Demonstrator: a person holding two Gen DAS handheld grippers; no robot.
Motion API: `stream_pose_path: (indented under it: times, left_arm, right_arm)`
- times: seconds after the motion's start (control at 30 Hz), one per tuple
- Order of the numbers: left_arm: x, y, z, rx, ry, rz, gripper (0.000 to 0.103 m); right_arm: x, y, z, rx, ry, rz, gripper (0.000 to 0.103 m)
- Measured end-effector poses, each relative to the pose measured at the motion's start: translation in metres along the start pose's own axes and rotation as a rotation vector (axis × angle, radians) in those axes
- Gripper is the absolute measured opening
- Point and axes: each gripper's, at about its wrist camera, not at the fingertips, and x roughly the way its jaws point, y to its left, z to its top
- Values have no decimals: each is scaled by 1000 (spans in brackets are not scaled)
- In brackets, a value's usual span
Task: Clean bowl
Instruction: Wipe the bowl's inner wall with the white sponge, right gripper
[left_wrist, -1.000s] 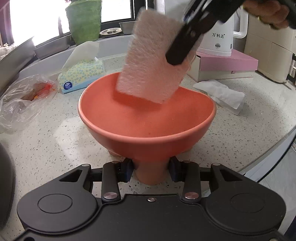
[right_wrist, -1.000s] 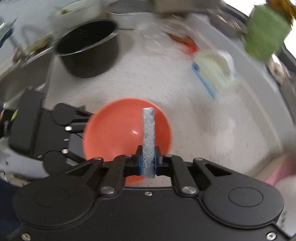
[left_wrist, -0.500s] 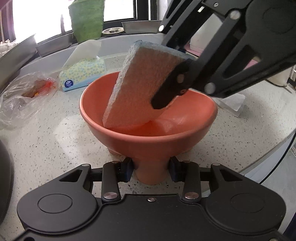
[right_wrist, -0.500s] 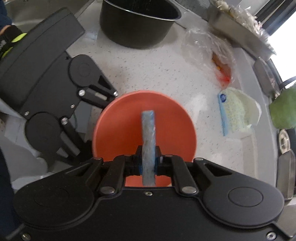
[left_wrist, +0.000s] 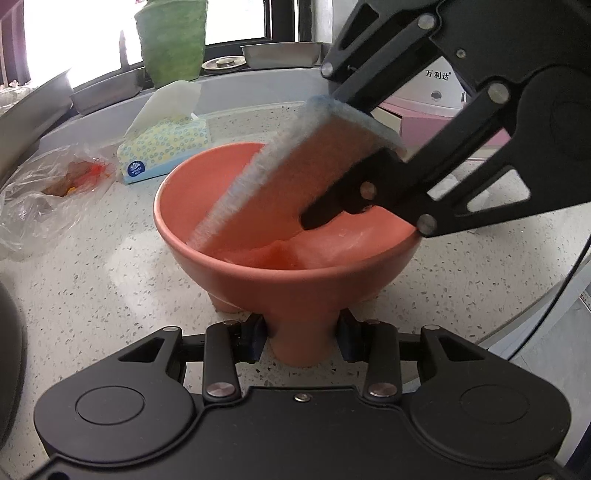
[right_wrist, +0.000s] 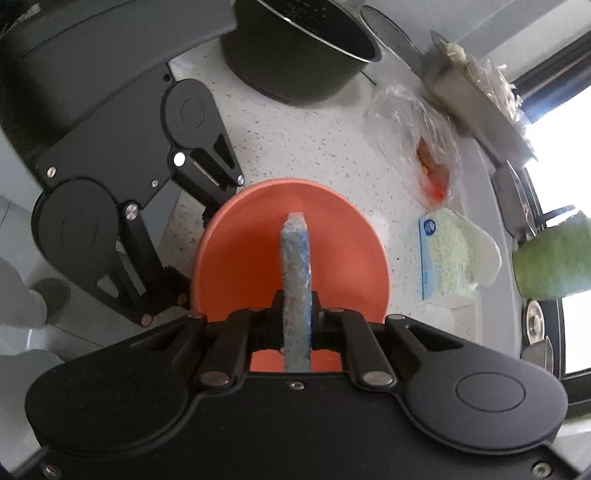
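Black left gripper (left_wrist: 301, 341) clamps the foot of the orange bowl (left_wrist: 284, 284) on the speckled counter (left_wrist: 110, 280). Beyond, the right gripper (right_wrist: 297, 321) pinches a sponge (left_wrist: 295, 173) inside. Excess pressure could tip the narrow-footed bowl.

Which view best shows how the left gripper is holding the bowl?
The left wrist view: the left gripper has a pad on each side of the foot of the orange bowl, clamping it. The right wrist view shows only the gripper's body and linkages beside the bowl's rim; the foot and pads are hidden there.
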Motion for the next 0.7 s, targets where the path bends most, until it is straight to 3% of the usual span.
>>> stream_pose_path:
  times: [0.1,0.33,0.47,0.7]
  left_arm:
    - [0,1,0,-2,0,-4,38]
    - [-1,-1,-2,-4,-4,-5,38]
    - [-1,-1,-2,-10,-7,-4,38]
    - [-2,0,-4,-17,-14,-6,38]
  right_arm:
    - [-5,5,5,-72,50,-69,11]
    - [-43,6,9,-417,-40,-196,11]
    - [-35,5,23,-541,-45,-227,11]
    - [4,-12,33,-539,50,-189,11]
